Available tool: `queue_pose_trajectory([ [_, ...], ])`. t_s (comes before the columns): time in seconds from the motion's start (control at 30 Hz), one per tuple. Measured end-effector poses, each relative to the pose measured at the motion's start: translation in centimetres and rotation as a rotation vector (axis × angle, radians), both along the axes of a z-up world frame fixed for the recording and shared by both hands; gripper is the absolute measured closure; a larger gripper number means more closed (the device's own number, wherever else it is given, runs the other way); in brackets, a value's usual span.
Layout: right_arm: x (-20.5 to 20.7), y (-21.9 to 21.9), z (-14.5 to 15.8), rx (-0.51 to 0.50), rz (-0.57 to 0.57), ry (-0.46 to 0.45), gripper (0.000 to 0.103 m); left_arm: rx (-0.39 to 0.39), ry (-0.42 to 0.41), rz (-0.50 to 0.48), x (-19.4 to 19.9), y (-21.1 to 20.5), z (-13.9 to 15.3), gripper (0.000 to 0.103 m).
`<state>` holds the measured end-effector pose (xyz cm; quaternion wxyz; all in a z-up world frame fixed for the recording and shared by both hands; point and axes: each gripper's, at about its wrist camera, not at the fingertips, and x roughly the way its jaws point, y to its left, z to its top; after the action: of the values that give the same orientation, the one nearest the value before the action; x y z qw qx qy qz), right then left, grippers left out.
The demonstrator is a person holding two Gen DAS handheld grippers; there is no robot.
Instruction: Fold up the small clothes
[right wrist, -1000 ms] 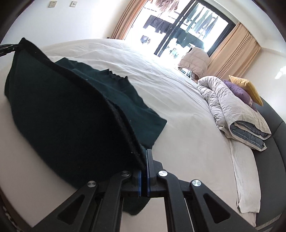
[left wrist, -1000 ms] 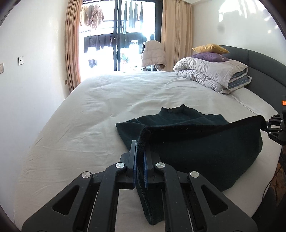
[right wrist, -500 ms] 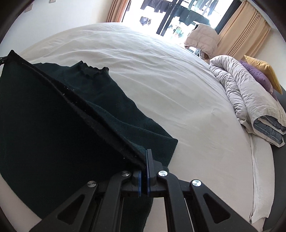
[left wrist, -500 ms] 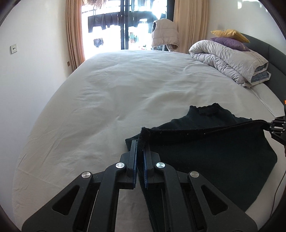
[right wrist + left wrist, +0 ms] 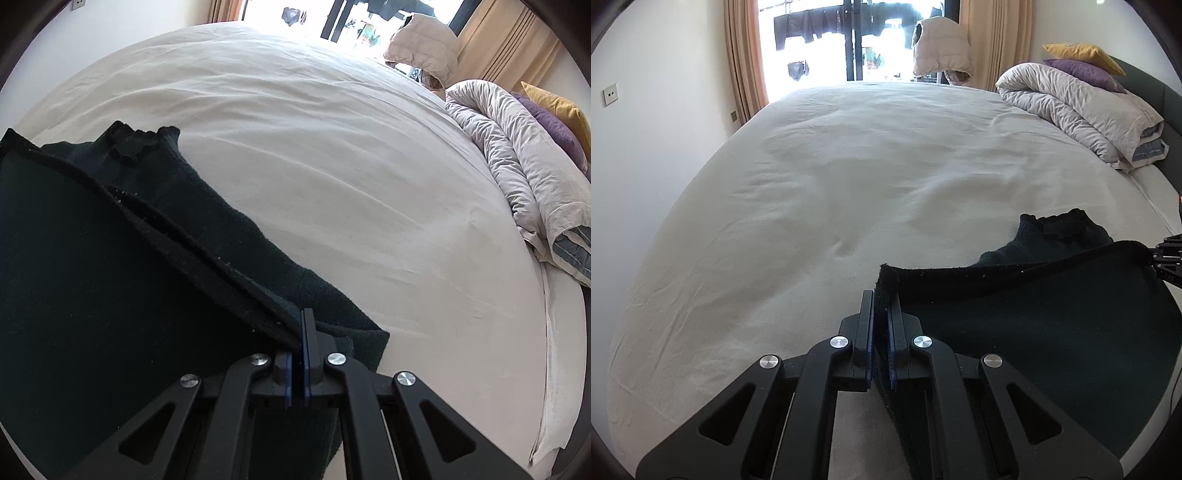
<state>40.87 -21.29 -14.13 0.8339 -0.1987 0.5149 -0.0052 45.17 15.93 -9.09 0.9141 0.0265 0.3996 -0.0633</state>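
Observation:
A dark green knitted sweater (image 5: 1034, 325) lies partly on the white bed (image 5: 849, 184), its collar end resting on the sheet. My left gripper (image 5: 881, 306) is shut on one corner of the sweater's hem. My right gripper (image 5: 301, 325) is shut on the other corner of the sweater (image 5: 110, 258); it also shows at the right edge of the left wrist view (image 5: 1167, 254). The hem is stretched taut between the two grippers and held above the sheet.
A rolled grey duvet (image 5: 1078, 110) with a purple and a yellow pillow (image 5: 1078, 55) lies at the head of the bed by the dark headboard. A chair with a beige jacket (image 5: 940, 48) stands by the bright window. A wall runs along the left.
Both grippers have moved forward over the bed and lower, carrying the hem towards the collar. The sweater body lies flatter and doubles over itself.

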Motion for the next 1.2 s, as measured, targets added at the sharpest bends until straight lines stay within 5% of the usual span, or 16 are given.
queue_pose_trajectory([
  [0.07, 0.7, -0.7, -0.2, 0.023, -0.021, -0.003, 0.096, 0.004, 0.006, 0.011, 0.7, -0.2, -0.4, 0.098],
  [0.13, 1.0, -1.5, -0.4, 0.031, -0.057, -0.022, 0.081, 0.016, 0.028, 0.024, 1.5, -0.5, -1.4, 0.096],
  [0.2, 0.8, -2.4, -0.1, 0.018, -0.118, -0.072, 0.037, 0.019, 0.045, 0.037, 1.9, -0.4, -2.4, 0.095],
  [0.27, 0.3, -3.3, 0.2, 0.027, -0.16, -0.103, 0.028, -0.001, 0.045, 0.032, 1.9, -0.2, -2.9, 0.094],
  [0.4, -0.9, -4.7, 0.4, 0.074, -0.231, -0.101, 0.028, -0.029, 0.028, 0.035, 1.7, 0.8, -2.0, 0.077],
  [0.47, -1.6, -5.2, 0.5, 0.134, -0.273, -0.103, 0.028, -0.041, -0.001, 0.066, 1.7, 1.6, -0.8, 0.053],
  [0.53, -2.4, -5.6, 0.5, 0.229, -0.309, -0.092, 0.028, -0.058, -0.045, 0.107, 1.5, 2.6, 0.6, 0.041],
  [0.73, -5.4, -4.6, -0.3, 0.341, -0.301, -0.057, 0.03, -0.115, -0.086, 0.142, -1.4, 4.5, 2.7, 0.041],
  [0.83, -6.3, -4.1, -0.2, 0.324, -0.282, -0.066, 0.047, -0.097, -0.071, 0.133, -3.2, 4.0, 1.9, 0.041],
  [0.97, -6.7, -4.4, 0.3, 0.347, -0.297, -0.084, 0.083, -0.071, -0.083, 0.097, -5.5, 1.9, 1.2, 0.04],
  [1.2, -7.0, -6.0, 0.0, 0.423, -0.368, -0.122, 0.09, 0.054, -0.058, 0.03, -4.8, -2.6, -0.5, 0.04],
])
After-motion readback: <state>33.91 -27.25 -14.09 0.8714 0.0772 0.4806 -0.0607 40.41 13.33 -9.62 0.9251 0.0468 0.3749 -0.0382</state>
